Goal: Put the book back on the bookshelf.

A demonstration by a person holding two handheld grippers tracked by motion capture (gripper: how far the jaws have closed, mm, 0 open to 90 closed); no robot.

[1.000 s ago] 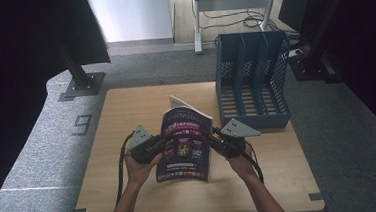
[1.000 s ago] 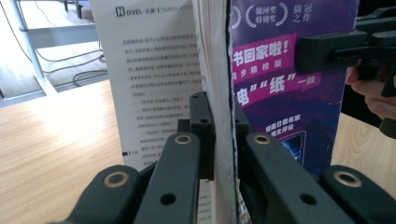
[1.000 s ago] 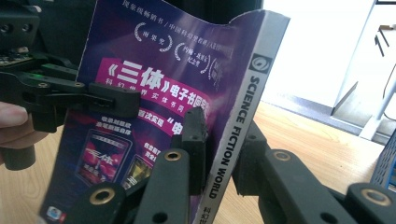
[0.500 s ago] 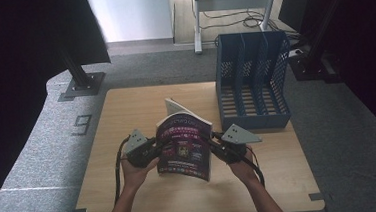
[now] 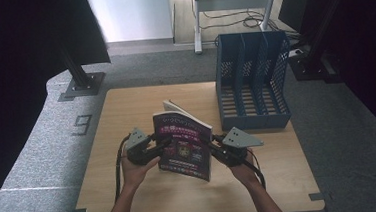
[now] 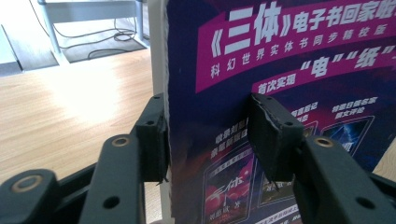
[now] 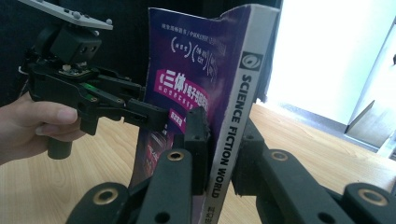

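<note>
Upright, the magazine (image 5: 185, 145) stands on end mid-desk (image 5: 126, 110), spine clamped by the right claw (image 5: 214, 140). Its left claw (image 5: 164, 142) has just been opening, pads straddling the cover loosely; the file rack (image 5: 252, 81) lies toward the far right corner.

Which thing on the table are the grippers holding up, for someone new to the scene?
On the wooden table, left of the blue file rack, a magazine stands upright between the left gripper and right gripper. Its purple cover and a spine reading SCIENCE FICTION WORLD set it apart.

blue three-slot file rack (image 5: 253, 86) upright at far right of wooden table (image 5: 126, 110), grey carpet floor (image 5: 39, 151), black stand base (image 5: 80, 85) far left, metal frame (image 5: 234, 2) with cables behind
</note>
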